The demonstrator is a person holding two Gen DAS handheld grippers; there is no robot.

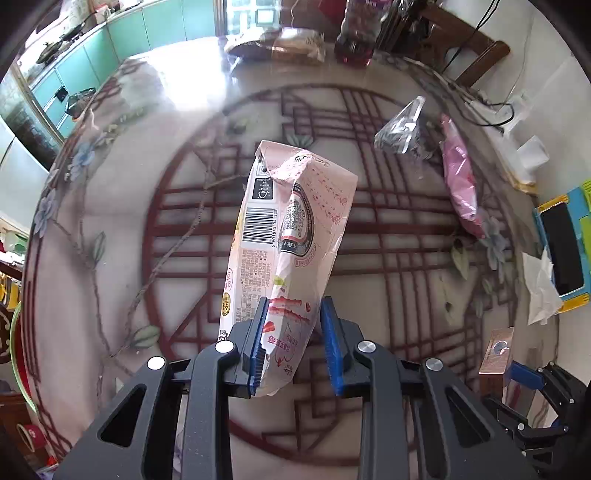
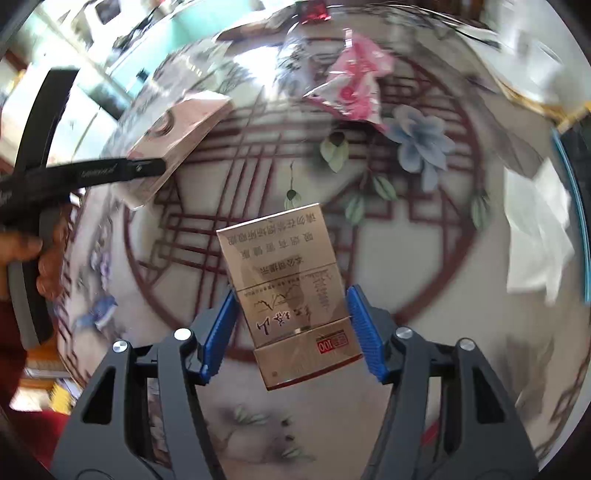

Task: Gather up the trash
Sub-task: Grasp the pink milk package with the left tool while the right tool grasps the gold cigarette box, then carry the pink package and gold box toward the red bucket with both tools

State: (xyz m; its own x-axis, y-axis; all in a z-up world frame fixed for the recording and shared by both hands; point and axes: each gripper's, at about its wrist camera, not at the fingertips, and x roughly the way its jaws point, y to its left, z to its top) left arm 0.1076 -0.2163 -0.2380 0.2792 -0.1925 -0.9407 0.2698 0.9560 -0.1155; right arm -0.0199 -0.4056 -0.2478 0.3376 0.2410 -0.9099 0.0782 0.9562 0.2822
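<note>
My left gripper [image 1: 293,343] is shut on a pink snack wrapper [image 1: 291,229] that stands up between the blue pads above the round table [image 1: 147,155]. My right gripper [image 2: 291,332] is shut on a golden cigarette pack [image 2: 284,280], held above the table; it also shows at the lower right of the left wrist view [image 1: 496,350]. A pink plastic bag [image 1: 460,181] and a clear bag with dark contents [image 1: 402,129] lie at the table's right side. The pink bag also shows in the right wrist view [image 2: 356,88].
A white crumpled tissue [image 1: 541,284] lies by a blue-framed tablet [image 1: 563,251] at the right edge. Bottles and packages [image 1: 358,33] stand at the table's far side. The left gripper body and the holding hand [image 2: 40,258] fill the left of the right wrist view.
</note>
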